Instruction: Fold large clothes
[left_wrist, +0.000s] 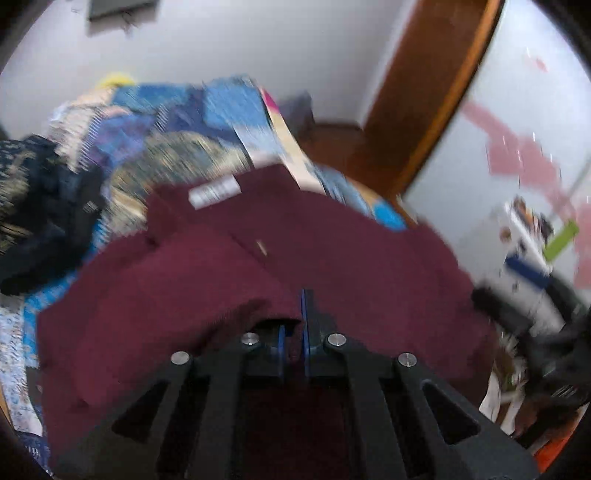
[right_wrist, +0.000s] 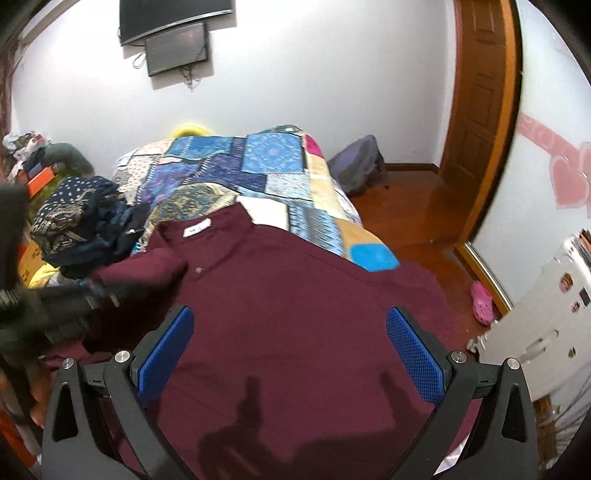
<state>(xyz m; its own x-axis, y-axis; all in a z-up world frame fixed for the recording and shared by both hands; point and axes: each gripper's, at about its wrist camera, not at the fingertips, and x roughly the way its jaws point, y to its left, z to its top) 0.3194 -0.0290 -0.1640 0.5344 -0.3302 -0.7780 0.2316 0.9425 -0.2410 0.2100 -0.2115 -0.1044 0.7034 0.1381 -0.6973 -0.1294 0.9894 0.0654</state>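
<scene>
A large maroon shirt with a white neck label lies spread on the bed, collar toward the far end. It also shows in the blurred left wrist view. My left gripper is shut on a fold of the maroon shirt's edge, the cloth pinched between its blue pads. It appears at the left in the right wrist view, blurred, by the folded-in sleeve. My right gripper is open and empty, hovering above the shirt's body with wide-spread blue pads.
A patchwork quilt covers the bed. A dark patterned heap of clothes lies at the shirt's left. A grey bag and pink shoe are on the wooden floor; a wooden door stands at right.
</scene>
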